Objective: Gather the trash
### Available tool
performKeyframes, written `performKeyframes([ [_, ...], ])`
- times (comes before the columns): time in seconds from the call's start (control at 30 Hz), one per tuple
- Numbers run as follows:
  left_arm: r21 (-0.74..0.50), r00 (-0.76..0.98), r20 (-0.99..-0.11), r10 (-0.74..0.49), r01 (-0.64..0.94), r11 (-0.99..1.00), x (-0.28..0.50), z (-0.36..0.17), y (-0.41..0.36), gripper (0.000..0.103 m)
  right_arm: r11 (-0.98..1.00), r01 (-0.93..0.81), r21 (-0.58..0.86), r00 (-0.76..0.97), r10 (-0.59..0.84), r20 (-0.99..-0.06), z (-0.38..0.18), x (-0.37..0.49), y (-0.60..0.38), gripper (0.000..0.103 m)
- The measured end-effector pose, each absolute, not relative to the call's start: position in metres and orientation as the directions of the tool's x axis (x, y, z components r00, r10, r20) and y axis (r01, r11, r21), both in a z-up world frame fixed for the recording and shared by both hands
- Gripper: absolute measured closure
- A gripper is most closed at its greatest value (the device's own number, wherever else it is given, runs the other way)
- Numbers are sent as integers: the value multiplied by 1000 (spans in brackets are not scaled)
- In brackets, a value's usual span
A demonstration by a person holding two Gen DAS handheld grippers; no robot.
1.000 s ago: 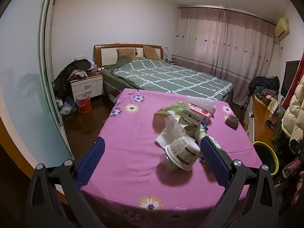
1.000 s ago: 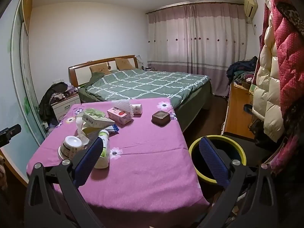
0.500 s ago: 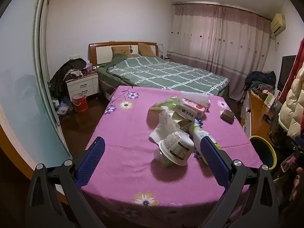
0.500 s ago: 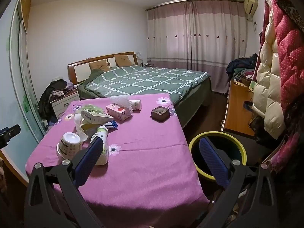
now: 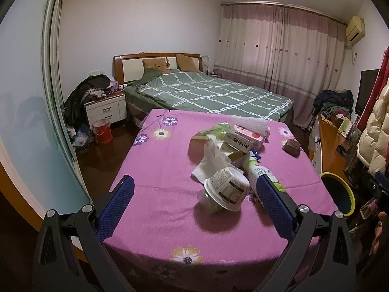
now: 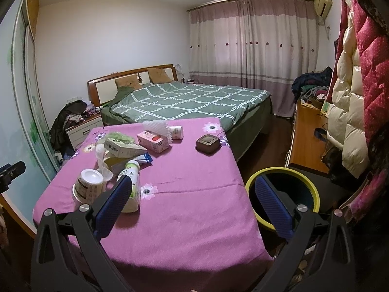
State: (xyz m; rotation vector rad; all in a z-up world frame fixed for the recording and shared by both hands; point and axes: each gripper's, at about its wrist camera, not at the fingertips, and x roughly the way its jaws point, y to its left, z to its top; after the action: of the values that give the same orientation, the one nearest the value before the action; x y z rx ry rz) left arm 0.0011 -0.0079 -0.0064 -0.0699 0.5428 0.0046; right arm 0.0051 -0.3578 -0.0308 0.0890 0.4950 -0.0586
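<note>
Trash lies heaped on the purple flowered tablecloth (image 5: pixel 158 194): a tipped white paper cup (image 5: pixel 227 191) (image 6: pixel 88 187), a white-and-green bottle (image 5: pixel 261 171) (image 6: pixel 130 187), crumpled tissue (image 5: pixel 210 158), a pale carton (image 5: pixel 239 141) (image 6: pixel 124 147) and a pink box (image 6: pixel 153 141). My left gripper (image 5: pixel 194 204) hangs open just short of the cup, nothing between its blue pads. Over the table's near right corner my right gripper (image 6: pixel 192 202) is open and empty too. A yellow-rimmed bin (image 6: pixel 282 194) (image 5: pixel 338 194) stands on the floor right of the table.
A small brown box (image 6: pixel 209 142) sits near the table's far right edge. Behind the table is a bed with a green checked cover (image 5: pixel 206 95). A nightstand (image 5: pixel 105 109) and red bucket (image 5: pixel 103 131) are at left; a wooden desk (image 6: pixel 308 136) and hanging coats (image 6: pixel 350 97) at right.
Both grippers have drifted slightly back and up from the table, so the trash heap sits a little farther off. Nothing was grasped; both stay open.
</note>
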Motion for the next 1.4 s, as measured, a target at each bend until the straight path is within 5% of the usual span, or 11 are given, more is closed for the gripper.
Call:
performKeyframes([
  [1.4, -62, 845, -534, -21, -14, 998, 5, -17, -13, 4, 993, 90, 81, 875, -40, -482, -37, 5, -360, 6],
])
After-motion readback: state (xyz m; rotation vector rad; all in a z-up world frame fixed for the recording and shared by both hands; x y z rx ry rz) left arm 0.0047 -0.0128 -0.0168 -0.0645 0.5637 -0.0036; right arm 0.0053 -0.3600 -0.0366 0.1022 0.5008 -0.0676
